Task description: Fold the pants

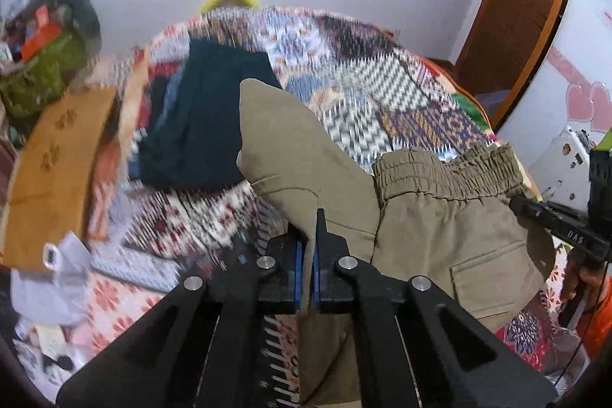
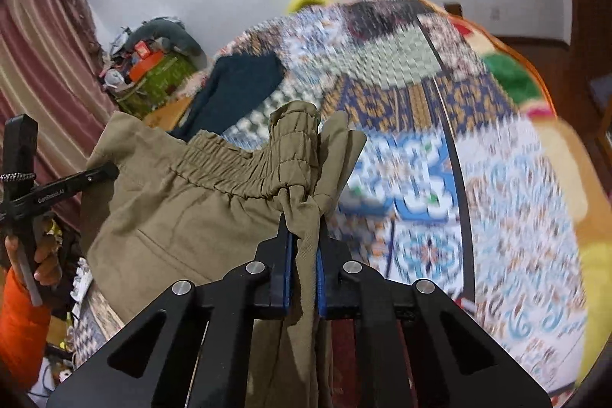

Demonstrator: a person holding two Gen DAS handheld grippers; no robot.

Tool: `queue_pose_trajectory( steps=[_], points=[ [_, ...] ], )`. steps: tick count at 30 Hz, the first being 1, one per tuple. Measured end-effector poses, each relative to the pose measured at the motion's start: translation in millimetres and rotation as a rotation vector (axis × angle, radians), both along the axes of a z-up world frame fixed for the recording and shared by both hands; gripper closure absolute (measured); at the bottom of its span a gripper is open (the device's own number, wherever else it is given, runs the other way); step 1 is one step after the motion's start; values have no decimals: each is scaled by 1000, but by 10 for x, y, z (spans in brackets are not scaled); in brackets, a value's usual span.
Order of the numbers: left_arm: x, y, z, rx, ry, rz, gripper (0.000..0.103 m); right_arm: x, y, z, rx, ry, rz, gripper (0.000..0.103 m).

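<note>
Khaki pants (image 1: 440,228) with an elastic waistband (image 1: 451,171) hang in the air above a patterned bed. My left gripper (image 1: 311,236) is shut on an edge of the khaki fabric. My right gripper (image 2: 304,232) is shut on the bunched fabric just below the waistband (image 2: 244,171) of the pants (image 2: 183,217). Each gripper shows at the edge of the other's view: the right gripper's finger in the left wrist view (image 1: 554,224), the left one in the right wrist view (image 2: 72,186). The pants sag between them.
A patchwork bedspread (image 1: 363,83) covers the bed (image 2: 440,148). A dark teal garment (image 1: 206,125) lies on it at the far left (image 2: 237,86). A brown cardboard piece (image 1: 57,171) and clutter (image 1: 42,64) stand left. A wooden door (image 1: 524,6) is at the right.
</note>
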State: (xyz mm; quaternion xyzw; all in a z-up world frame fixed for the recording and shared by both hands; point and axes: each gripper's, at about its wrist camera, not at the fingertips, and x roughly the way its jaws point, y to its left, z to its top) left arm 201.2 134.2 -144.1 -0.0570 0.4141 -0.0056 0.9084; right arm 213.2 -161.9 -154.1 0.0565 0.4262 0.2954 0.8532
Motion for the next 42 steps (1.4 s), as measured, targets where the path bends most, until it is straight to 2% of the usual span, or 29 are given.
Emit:
queue_pose_trajectory(
  steps=[9,14,19,24,29,33,37,39,42],
  points=[
    [256,289,527,83,-119,60,100,377,382,536,9,-155,37,95],
    [480,577,641,109,-148,111,100,662,719,709,2,-209,57,95],
    [765,930,589,130,-141,174,100,974,1122,705,-5,-217,75,95],
    [1109,1347,389,164,-107,235,100,1259,1568,549,-40,-207,109,95],
    [1400,1725,65,146,-66,274,100,1540,1933,269,-62,-185,148,95],
    [1648,1939,-325,119,-15,295,100,1742,2146,7,-74,-170,159,95],
    [1842,2099,-769,55,80,322,99,1904,2276,-278,-110,-121,164,94],
    [1860,2156,-967,50,122,353,97,1951,2317,-435,-143,-83,176,93],
    [1785,2206,-1094,58,136,383,84,1941,2325,-525,-184,-70,182,85]
  ],
)
